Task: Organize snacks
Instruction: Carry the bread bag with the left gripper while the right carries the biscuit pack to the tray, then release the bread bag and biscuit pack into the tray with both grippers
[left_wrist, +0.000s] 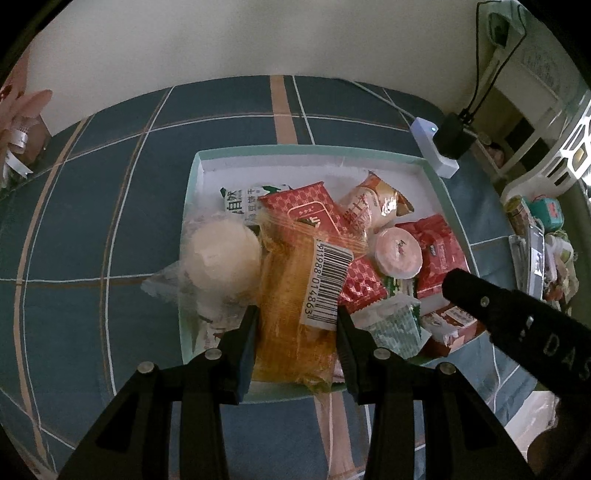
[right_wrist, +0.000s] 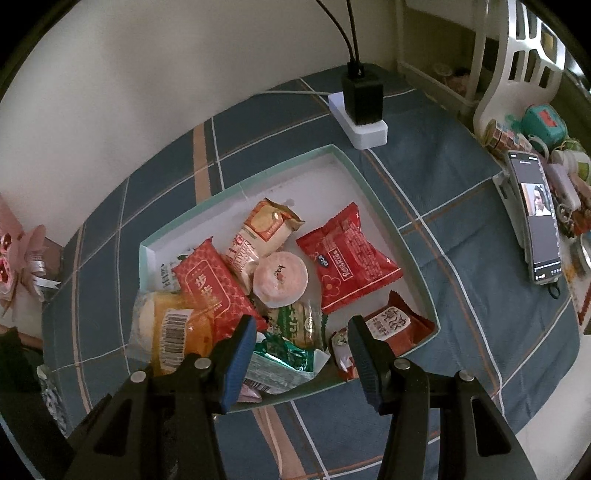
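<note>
A shallow pale-green box (left_wrist: 192, 206) (right_wrist: 373, 177) on the blue plaid cloth holds several snack packs. My left gripper (left_wrist: 297, 314) has its fingers on both sides of a clear-wrapped orange cake with a barcode label (left_wrist: 291, 314) (right_wrist: 173, 332), which lies over the box's near-left part. A white round bun in clear wrap (left_wrist: 221, 254) lies left of it. My right gripper (right_wrist: 301, 325) is open and empty, low over a green-and-white packet (right_wrist: 284, 354) at the box's near edge. Red packs (right_wrist: 347, 254) and a round pink cake (right_wrist: 280, 277) fill the middle.
A white power strip with a black charger (right_wrist: 364, 110) sits behind the box. A phone (right_wrist: 535, 218) leans at the right among small items and a white basket (right_wrist: 517, 55). A pink bow (right_wrist: 22, 251) lies at the left. The right gripper's body (left_wrist: 517, 321) shows in the left wrist view.
</note>
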